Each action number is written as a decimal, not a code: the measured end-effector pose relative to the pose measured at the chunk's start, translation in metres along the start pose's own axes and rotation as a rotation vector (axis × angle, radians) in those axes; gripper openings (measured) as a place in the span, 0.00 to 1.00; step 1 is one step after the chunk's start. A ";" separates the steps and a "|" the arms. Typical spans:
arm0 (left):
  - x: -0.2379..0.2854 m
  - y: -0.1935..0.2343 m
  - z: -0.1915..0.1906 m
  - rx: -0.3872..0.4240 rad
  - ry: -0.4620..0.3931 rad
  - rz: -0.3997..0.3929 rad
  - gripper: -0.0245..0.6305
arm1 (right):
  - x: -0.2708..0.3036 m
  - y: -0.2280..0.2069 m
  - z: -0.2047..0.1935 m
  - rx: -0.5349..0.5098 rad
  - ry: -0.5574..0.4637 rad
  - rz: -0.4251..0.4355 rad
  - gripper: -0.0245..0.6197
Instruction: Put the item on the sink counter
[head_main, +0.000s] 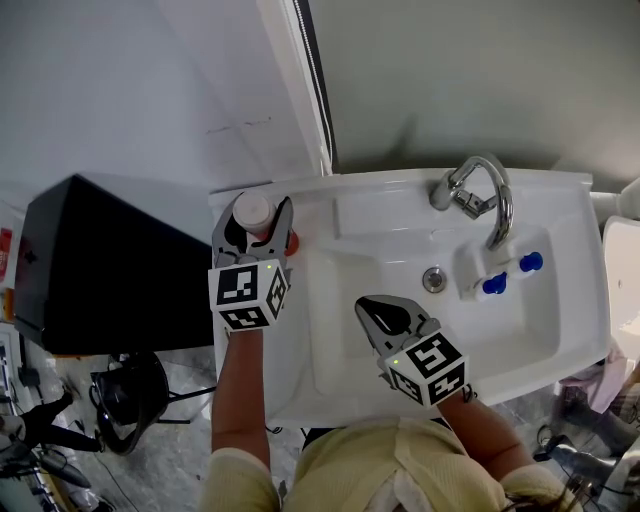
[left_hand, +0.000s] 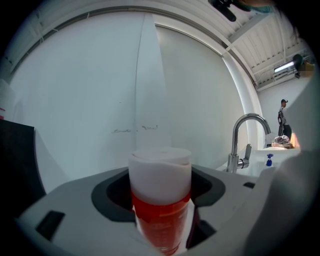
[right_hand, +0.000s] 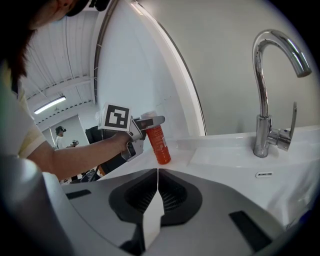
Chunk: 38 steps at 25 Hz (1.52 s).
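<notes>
**Bottle held at the sink's back left corner**

The white sink fills the head view, with its tap at the back. The left gripper is at the sink's back left corner, its jaws closed partway round an orange bottle near the white cap. The bottle stands upright, its base on the sink's counter. The right gripper hangs over the front left of the sink's basin, jaws pressed together with nothing between them

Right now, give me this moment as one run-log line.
left gripper: shut on white-capped orange plastic bottle | bottle: standing on white sink counter | right gripper: shut, empty
</notes>
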<state>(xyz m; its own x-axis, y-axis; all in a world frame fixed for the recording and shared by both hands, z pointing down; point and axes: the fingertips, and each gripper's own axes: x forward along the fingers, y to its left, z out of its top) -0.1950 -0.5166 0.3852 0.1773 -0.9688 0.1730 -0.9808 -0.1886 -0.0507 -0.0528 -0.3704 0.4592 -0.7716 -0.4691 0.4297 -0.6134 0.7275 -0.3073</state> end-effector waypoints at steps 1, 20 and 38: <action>0.000 0.000 0.000 0.000 -0.004 0.001 0.53 | 0.000 0.000 0.000 0.000 0.000 0.001 0.08; -0.007 0.001 -0.005 -0.002 -0.013 0.051 0.53 | -0.014 0.012 -0.005 0.001 -0.006 -0.004 0.08; -0.045 0.001 -0.007 -0.056 -0.015 0.027 0.53 | -0.029 0.033 -0.007 -0.014 -0.018 -0.036 0.08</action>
<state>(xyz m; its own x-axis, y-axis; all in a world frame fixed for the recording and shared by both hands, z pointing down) -0.2050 -0.4718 0.3845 0.1517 -0.9759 0.1571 -0.9881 -0.1537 0.0000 -0.0494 -0.3292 0.4429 -0.7523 -0.5036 0.4249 -0.6383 0.7170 -0.2803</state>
